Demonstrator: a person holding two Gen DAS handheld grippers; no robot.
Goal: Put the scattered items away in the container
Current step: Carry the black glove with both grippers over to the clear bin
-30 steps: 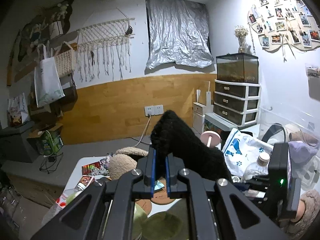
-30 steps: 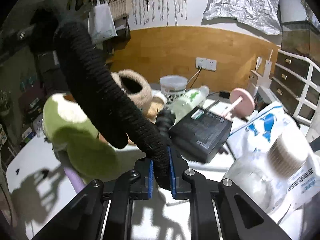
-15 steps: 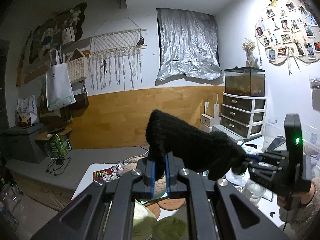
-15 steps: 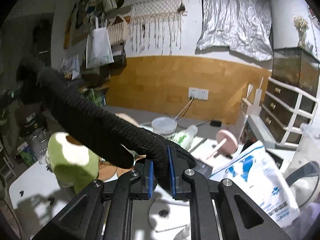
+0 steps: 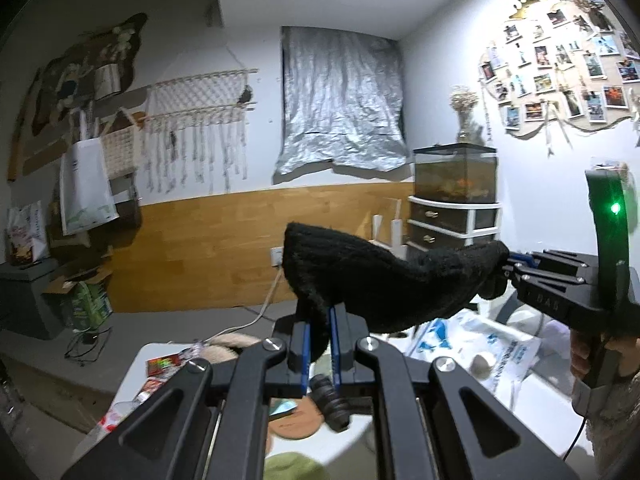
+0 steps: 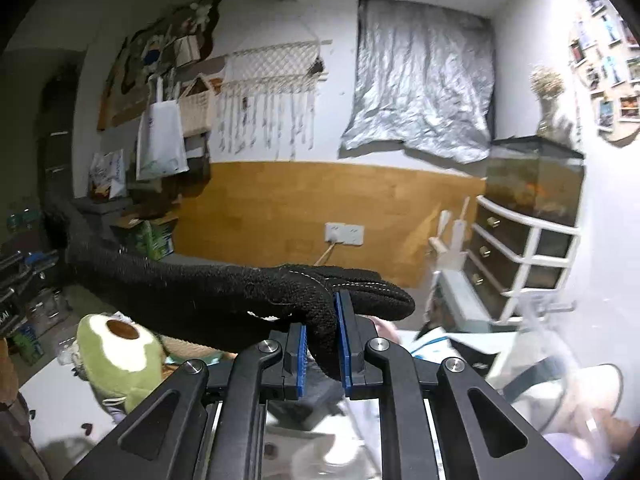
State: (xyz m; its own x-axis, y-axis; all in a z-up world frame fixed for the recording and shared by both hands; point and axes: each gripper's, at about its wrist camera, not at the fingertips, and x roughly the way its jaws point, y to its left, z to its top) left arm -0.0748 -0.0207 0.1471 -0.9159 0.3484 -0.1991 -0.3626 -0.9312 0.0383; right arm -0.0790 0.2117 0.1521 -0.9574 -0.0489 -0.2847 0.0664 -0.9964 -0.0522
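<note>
A black knit glove (image 5: 384, 280) hangs stretched in the air above the table, held at both ends. My left gripper (image 5: 318, 344) is shut on its cuff end, which folds down between the blue pads. My right gripper (image 6: 322, 346) is shut on the finger end (image 6: 360, 292). In the left wrist view, the right gripper (image 5: 510, 266) comes in from the right, held by a hand. In the right wrist view, the left gripper (image 6: 20, 268) shows at the far left edge. The clear plastic container (image 6: 560, 360) stands low at the right, partly blurred.
Below lie an avocado plush (image 6: 116, 344), a blue-and-white bag (image 5: 480, 344), a round wooden coaster (image 5: 296, 424), snack packets (image 5: 160, 364) and a black ridged object (image 5: 332, 404) on the white table (image 6: 52, 408). A drawer unit (image 6: 528, 248) with a fish tank stands at the right wall.
Both grippers have risen with the glove, the right one more. The glove, earlier bent upward, now stretches nearly level between them. The table's items sit lower in both views.
</note>
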